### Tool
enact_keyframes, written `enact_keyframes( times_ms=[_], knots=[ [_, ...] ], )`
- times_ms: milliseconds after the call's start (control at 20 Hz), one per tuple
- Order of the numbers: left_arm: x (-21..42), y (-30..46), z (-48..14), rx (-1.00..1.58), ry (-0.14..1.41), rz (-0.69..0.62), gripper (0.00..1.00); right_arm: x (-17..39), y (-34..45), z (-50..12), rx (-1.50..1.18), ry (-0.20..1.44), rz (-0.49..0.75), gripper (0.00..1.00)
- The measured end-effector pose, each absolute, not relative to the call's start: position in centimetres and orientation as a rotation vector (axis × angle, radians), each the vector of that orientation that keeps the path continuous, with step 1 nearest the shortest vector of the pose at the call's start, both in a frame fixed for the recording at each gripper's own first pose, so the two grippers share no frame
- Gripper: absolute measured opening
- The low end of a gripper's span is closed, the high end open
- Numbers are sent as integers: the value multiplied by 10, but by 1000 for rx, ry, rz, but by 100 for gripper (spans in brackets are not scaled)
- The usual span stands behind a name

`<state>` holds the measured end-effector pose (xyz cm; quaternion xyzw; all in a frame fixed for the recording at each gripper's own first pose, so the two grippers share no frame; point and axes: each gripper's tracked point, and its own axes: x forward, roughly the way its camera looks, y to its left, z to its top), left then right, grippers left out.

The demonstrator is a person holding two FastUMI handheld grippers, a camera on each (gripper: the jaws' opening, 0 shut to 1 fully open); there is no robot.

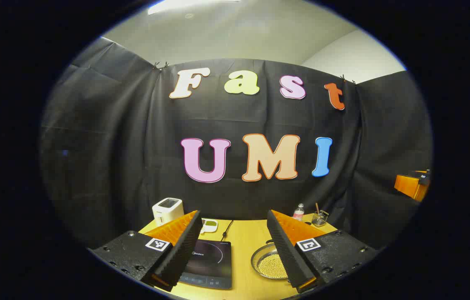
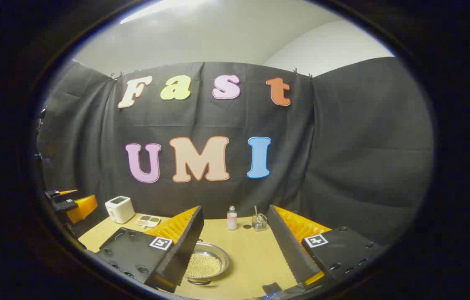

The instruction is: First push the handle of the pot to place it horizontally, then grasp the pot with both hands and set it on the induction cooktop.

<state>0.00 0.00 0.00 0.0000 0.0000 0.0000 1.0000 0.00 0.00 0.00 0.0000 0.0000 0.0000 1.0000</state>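
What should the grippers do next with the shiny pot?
Probably lower the right gripper toward the pot to push its handle sideways. Both grippers hang open above the table, touching nothing, and the pot sits beside the induction cooktop, not on it. The handle is hard to make out.

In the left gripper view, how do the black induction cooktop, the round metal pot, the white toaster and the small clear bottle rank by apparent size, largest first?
1. Black induction cooktop
2. Round metal pot, partly hidden by a finger
3. White toaster
4. Small clear bottle

The toaster and bottle stand farther back, so their true sizes remain unsure.
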Motion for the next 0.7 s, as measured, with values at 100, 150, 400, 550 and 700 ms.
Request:
enact_keyframes(
  times_ms=[100,150,400,550,700],
  knots=[
    [-1,0,1,2,-2,-7,95,-1,3,-1,1,8,2,98],
    [-2,1,0,6,-1,-8,95,-2,4,-3,1,13,6,98],
    [-8,3,-2,23,5,-15,95,-7,9,-4,0,18,10,93],
    [-12,5,-6,21,16,-19,91,-11,10,-4,5,17,8,93],
    [-15,9,-9,24,26,-18,91,-15,13,-6,8,24,8,99]
  ],
)
